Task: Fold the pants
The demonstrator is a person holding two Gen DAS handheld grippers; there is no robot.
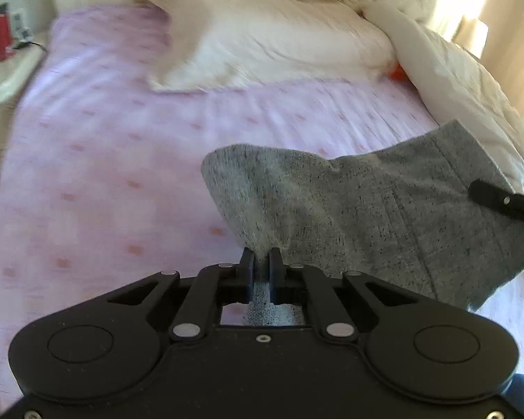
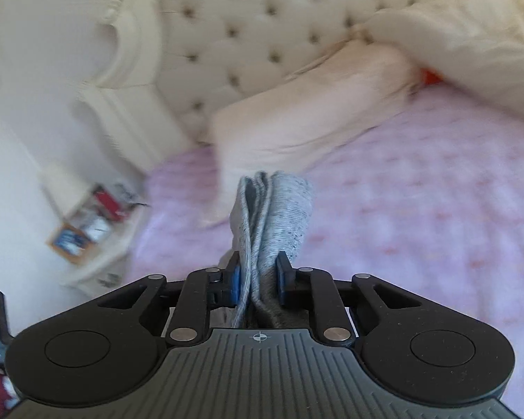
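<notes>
The pants are grey, speckled knit with visible seam lines, lifted above a bed covered in a pink sheet with small darker spots. The left gripper has its fingers closed tight on a pinch of the cloth, which fans out beyond them. The right gripper, with blue pads, is clamped on a thick bunch of several folded layers of the same cloth. A pale pillow lies near the tufted headboard. No writing can be read; the pictures are blurred.
</notes>
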